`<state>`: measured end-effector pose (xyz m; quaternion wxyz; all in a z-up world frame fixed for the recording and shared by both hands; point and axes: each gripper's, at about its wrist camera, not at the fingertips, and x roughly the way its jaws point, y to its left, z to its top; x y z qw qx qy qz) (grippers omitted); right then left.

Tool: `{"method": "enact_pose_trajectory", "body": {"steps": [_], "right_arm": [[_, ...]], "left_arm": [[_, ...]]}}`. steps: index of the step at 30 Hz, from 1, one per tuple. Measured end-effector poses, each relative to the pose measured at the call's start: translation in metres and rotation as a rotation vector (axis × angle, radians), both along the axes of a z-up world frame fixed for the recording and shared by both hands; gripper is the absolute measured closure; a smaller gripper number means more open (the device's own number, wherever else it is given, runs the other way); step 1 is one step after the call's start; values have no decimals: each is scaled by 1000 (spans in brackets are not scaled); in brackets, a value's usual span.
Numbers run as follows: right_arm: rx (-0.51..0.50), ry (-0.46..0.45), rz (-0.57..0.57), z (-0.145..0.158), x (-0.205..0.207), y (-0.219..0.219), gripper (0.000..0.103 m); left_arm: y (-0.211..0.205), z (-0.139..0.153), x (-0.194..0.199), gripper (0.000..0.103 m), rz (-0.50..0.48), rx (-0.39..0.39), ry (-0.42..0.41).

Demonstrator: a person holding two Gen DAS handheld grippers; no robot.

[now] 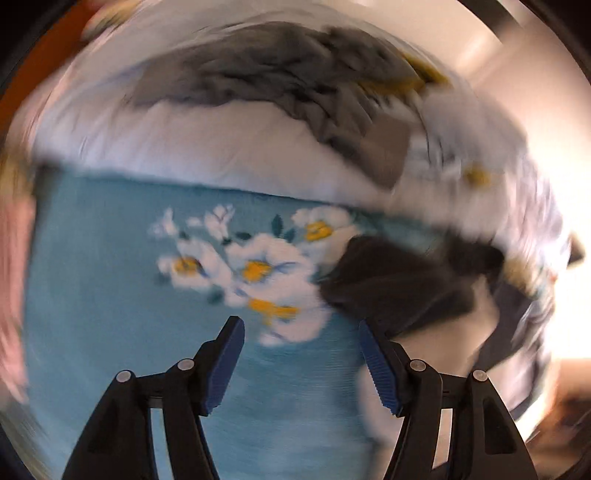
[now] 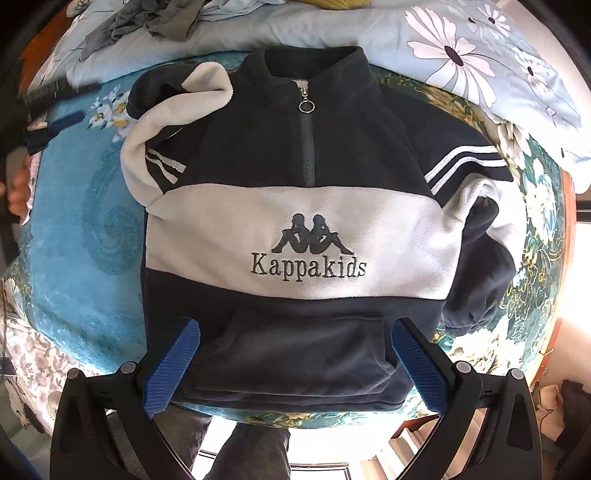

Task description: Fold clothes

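Note:
A navy and light grey fleece sweatshirt (image 2: pixel 295 221) with a half zip lies front up on a blue flowered blanket (image 2: pixel 81 229). Its left-hand sleeve (image 2: pixel 166 122) is bent up towards the collar; the other sleeve (image 2: pixel 480 266) hangs bunched at the side. My right gripper (image 2: pixel 295 328) is open above the front pocket near the hem, with the pads off the cloth. In the blurred left wrist view my left gripper (image 1: pixel 300 325) is open and empty over the blanket (image 1: pixel 110 295), the dark sleeve (image 1: pixel 388 280) just to its right. The left gripper (image 2: pixel 66 122) also shows at the far left.
A pile of grey clothes (image 2: pixel 147 22) (image 1: pixel 277 74) lies at the back on a pale daisy-print duvet (image 2: pixel 461 48). A hand (image 2: pixel 18 192) shows at the left edge. The person's legs (image 2: pixel 251 443) stand at the bed's near edge.

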<state>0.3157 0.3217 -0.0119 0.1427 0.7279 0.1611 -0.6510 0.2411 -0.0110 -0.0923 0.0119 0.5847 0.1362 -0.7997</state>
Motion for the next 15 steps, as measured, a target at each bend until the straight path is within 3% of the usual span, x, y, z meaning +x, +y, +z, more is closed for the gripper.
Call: {"method": "enact_pose_trajectory", "body": {"steps": [4,7,11,15], "right_arm": [[4,-14,13,-5,3,-2,0],[10,-24,23,-9,5,-4,0],[21,-25,35,-10,5,-6,0],[29,-26,30,-11,3,-6,0]], "left_arm": [[32,-9,-9,35,-315,-145,23],[50,-14,-11,34,-458,-190,34],[73,-29,-28,34,-540,-247,43],[80,-38,-44,37,-559,-273,53]]}}
